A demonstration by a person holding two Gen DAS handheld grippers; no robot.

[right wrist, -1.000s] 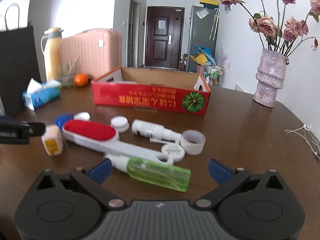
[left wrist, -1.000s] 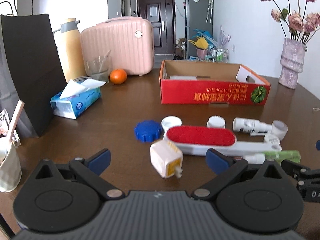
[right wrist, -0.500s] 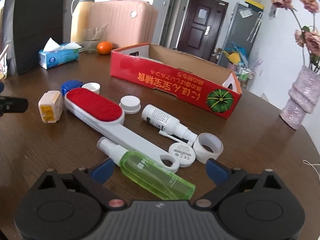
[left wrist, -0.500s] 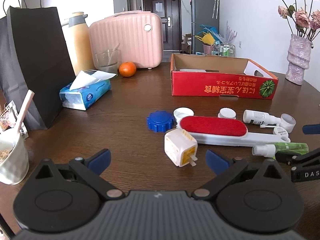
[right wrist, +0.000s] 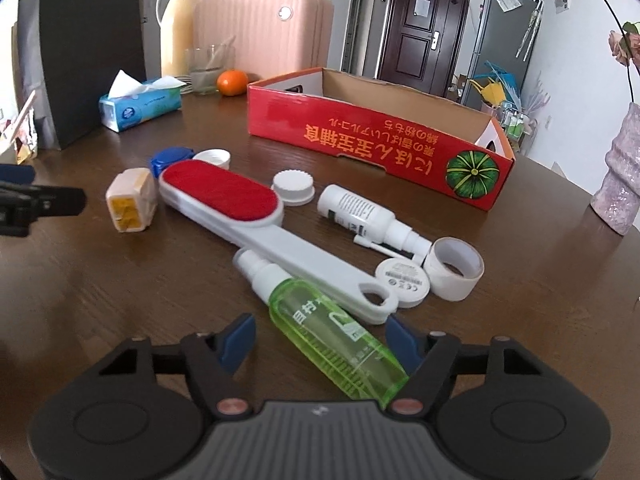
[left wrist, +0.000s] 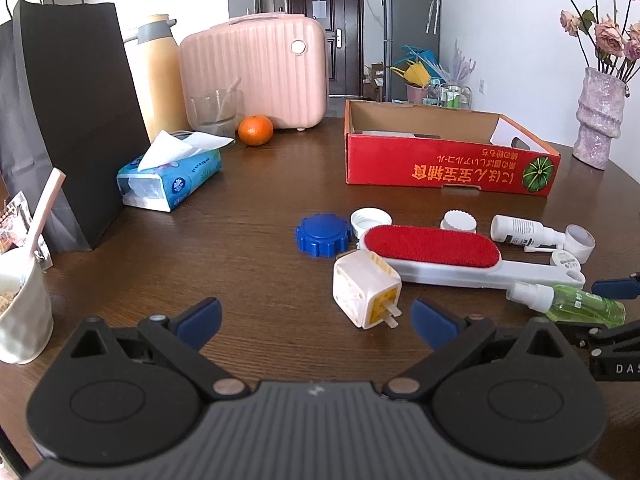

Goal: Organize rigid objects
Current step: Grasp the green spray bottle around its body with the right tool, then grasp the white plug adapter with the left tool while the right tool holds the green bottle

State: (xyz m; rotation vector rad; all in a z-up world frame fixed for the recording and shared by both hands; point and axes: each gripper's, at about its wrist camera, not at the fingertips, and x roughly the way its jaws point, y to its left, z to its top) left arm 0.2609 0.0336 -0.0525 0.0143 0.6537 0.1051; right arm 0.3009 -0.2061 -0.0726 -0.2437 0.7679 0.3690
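While its jaws close, right gripper (right wrist: 320, 342) straddles green spray bottle (right wrist: 336, 344), pads apart | left gripper (left wrist: 316, 320) gapes above table (left wrist: 240, 264)

The right gripper (left wrist: 612, 344) shows white letters "DAS", and the red cardboard box (right wrist: 372, 140) bears upside-down orange characters too inverted to read

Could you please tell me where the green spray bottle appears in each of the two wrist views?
Left wrist: green spray bottle at lower right, between the right gripper's closing jaws.
Right wrist: green spray bottle at bottom centre.
Shared landmark: the lint brush beside its cap end.
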